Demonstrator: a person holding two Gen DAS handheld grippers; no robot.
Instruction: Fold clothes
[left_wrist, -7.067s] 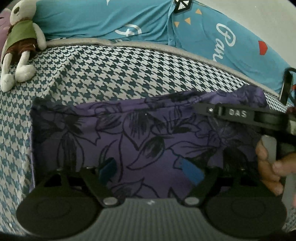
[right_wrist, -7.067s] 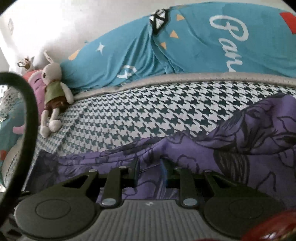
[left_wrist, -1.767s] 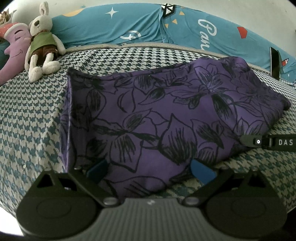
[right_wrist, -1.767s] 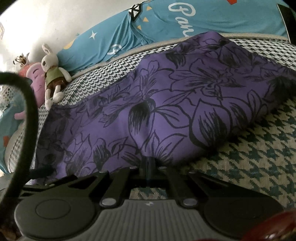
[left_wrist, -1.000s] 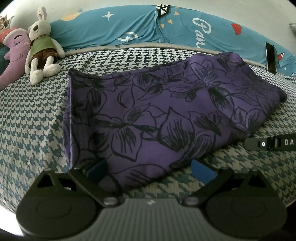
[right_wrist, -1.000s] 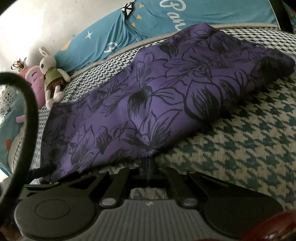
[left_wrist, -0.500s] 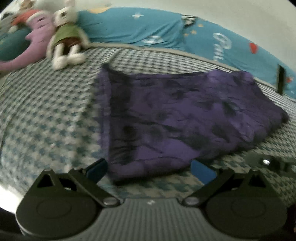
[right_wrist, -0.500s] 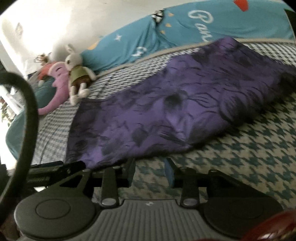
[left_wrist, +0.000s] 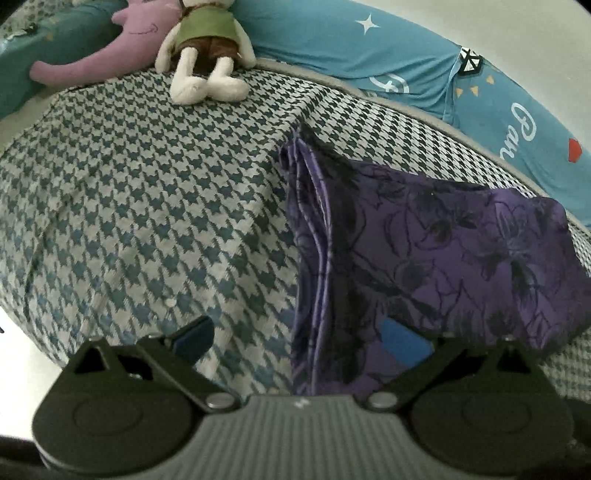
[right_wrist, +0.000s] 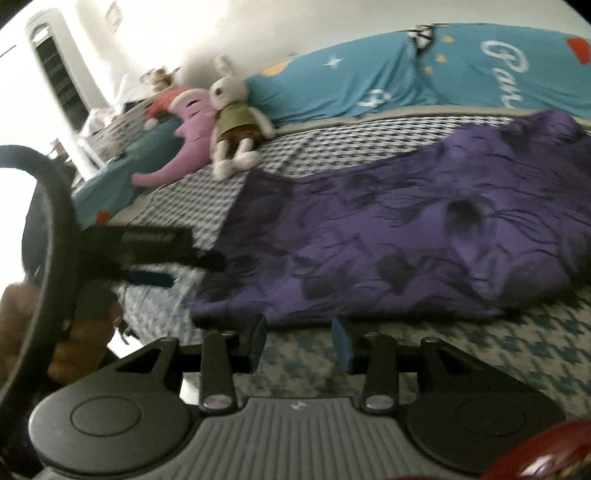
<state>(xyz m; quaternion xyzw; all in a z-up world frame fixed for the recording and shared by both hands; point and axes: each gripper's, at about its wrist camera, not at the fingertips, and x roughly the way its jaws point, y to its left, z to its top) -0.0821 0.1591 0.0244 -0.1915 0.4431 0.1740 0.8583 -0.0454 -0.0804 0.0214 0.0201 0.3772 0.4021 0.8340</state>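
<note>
on the houndstooth bed (left_wrist: 155, 206), folded purple garment (left_wrist: 461, 258) partly cut off, left gripper (left_wrist: 301, 338) and right gripper (right_wrist: 299, 339) both spread, empty

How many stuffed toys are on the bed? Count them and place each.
2. A white rabbit toy in a green top sits at the far edge of the houndstooth cover. A purple moon plush lies just left of it, touching it. More may be hidden beyond.

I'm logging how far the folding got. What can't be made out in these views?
- Purple floral garment: left wrist view, near edge hidden behind the left hand-held gripper.
- Its print and folds: right wrist view, motion-blurred.
- Plush rabbit: left wrist view, head cut off by the top edge.
</note>
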